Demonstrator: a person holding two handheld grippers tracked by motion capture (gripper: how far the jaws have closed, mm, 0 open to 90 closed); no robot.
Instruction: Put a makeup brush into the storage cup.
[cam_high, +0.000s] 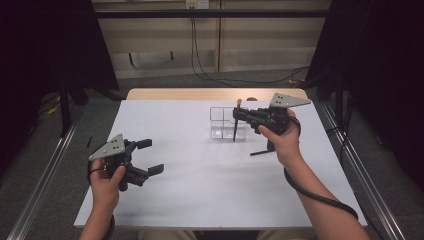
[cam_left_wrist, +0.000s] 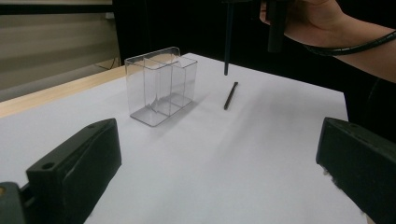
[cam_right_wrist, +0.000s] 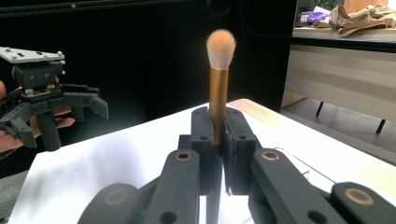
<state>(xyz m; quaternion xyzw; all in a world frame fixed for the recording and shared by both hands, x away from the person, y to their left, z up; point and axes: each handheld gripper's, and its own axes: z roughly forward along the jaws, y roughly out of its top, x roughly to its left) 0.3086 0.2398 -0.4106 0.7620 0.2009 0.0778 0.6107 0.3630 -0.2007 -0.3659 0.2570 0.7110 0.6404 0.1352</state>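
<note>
A makeup brush (cam_right_wrist: 218, 88) with a pale tuft and gold ferrule stands upright, with my right gripper (cam_right_wrist: 218, 140) shut on its stem. In the high view the right gripper (cam_high: 236, 116) holds the brush (cam_high: 234, 131) at the right end of a clear compartmented box (cam_high: 221, 121). The black handle (cam_left_wrist: 227, 42) hangs above the table beside the box (cam_left_wrist: 161, 84), not inside it. A thin black stick (cam_left_wrist: 230, 95) lies flat on the white tabletop near the handle's tip. My left gripper (cam_high: 151, 156) rests open at the near left, with nothing between its jaws.
The white table (cam_high: 200, 185) has a wooden strip (cam_high: 175, 94) along its far edge. Metal rails (cam_high: 45, 180) run along both sides on the floor. A cable (cam_high: 320, 195) trails from the right gripper along the person's forearm. The stick (cam_high: 260, 151) lies just left of the right hand.
</note>
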